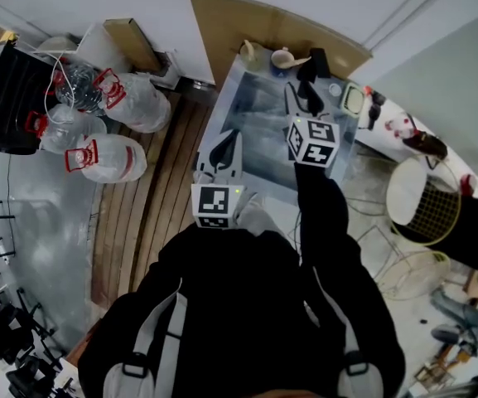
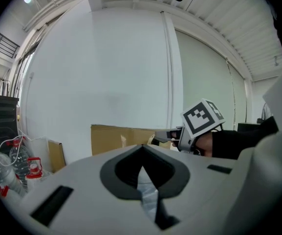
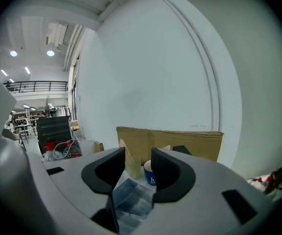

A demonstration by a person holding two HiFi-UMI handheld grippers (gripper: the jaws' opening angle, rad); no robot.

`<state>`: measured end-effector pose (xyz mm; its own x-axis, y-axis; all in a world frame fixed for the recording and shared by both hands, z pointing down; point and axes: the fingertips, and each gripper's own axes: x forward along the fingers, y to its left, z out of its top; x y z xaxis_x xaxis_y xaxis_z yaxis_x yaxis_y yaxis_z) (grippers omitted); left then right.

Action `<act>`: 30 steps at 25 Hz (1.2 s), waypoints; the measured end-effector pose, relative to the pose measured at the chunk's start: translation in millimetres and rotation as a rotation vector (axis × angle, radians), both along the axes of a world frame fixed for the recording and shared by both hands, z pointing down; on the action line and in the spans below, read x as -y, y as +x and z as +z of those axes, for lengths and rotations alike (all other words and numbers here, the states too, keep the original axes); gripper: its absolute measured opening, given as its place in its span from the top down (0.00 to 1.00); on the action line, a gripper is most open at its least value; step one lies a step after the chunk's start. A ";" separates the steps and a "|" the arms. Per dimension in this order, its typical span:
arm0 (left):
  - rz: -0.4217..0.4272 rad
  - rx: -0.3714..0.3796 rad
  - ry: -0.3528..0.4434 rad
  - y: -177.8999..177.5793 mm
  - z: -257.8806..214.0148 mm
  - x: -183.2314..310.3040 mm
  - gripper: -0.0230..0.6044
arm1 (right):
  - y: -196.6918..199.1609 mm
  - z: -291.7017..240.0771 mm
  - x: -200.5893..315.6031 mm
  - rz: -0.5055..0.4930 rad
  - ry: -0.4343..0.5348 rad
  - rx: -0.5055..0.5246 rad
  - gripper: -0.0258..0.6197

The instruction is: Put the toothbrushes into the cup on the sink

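Blue cup [image 3: 148,176] stands just beside pale container [image 3: 133,167], contents unseen

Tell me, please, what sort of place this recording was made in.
Probably a large workshop or warehouse hall with a makeshift washing station: a sink backed by a cardboard panel, big water jugs on the floor, and a railed gallery under a high ceiling.
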<state>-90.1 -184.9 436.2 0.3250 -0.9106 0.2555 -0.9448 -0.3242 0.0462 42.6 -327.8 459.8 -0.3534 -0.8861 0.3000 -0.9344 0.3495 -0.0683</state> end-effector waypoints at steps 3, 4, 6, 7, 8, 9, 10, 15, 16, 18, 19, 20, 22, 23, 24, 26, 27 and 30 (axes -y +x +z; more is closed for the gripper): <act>0.002 0.003 0.005 -2.3 -3.7 -5.7 0.96 | 0.3 -13.4 -24.7 0.005 0.028 0.034 0.73; 0.001 0.005 0.006 -3.4 -4.5 -7.6 0.96 | 0.4 -17.8 -33.2 0.008 0.040 0.047 0.75; 0.001 0.006 0.007 -5.1 -6.3 -11.9 0.96 | 1.3 -25.6 -50.3 0.019 0.061 0.072 0.79; 0.002 0.007 0.009 -5.7 -7.2 -13.9 0.96 | 2.0 -29.3 -58.3 0.028 0.073 0.081 0.82; 0.003 0.009 0.012 -6.1 -8.0 -15.6 0.96 | 2.3 -32.6 -65.7 0.036 0.084 0.087 0.85; 0.006 0.011 0.015 -6.2 -8.9 -17.3 0.96 | 2.1 -35.5 -72.7 0.041 0.093 0.090 0.86; 0.008 0.011 0.018 -6.2 -9.7 -19.0 0.96 | 1.6 -37.8 -79.2 0.045 0.100 0.091 0.87; 0.018 0.008 0.035 -5.9 -16.3 -28.6 0.96 | -1.1 -49.1 -108.9 0.058 0.123 0.084 0.94; 0.020 0.008 0.037 -5.6 -17.1 -30.5 0.96 | -1.1 -49.9 -115.0 0.057 0.121 0.086 0.95; 0.023 0.007 0.041 -5.3 -18.0 -33.9 0.96 | -1.1 -50.1 -127.5 0.049 0.120 0.087 0.96; 0.025 0.006 0.045 -5.0 -18.7 -35.6 0.96 | -1.2 -50.0 -133.6 0.044 0.120 0.084 0.96; 0.030 0.003 0.049 -4.6 -19.6 -37.3 0.96 | -1.2 -49.8 -139.6 0.040 0.120 0.081 0.96; 0.041 -0.003 0.058 -4.0 -21.3 -41.3 0.96 | -0.6 -49.3 -151.1 0.040 0.117 0.077 0.96; 0.046 -0.004 0.061 -4.1 -21.7 -43.4 0.96 | 0.0 -49.0 -156.5 0.043 0.115 0.076 0.96; 0.050 -0.004 0.062 -4.1 -22.1 -45.5 0.96 | 0.5 -48.9 -161.5 0.045 0.112 0.076 0.96; 0.054 -0.008 0.067 -3.7 -23.0 -49.4 0.96 | 1.5 -48.3 -170.9 0.047 0.109 0.075 0.96; 0.057 -0.009 0.068 -3.2 -23.3 -51.4 0.96 | 2.6 -47.6 -175.5 0.049 0.107 0.073 0.96; 0.067 -0.007 0.069 -0.8 -22.0 -57.9 0.96 | 6.8 -42.6 -189.0 0.068 0.090 0.076 0.96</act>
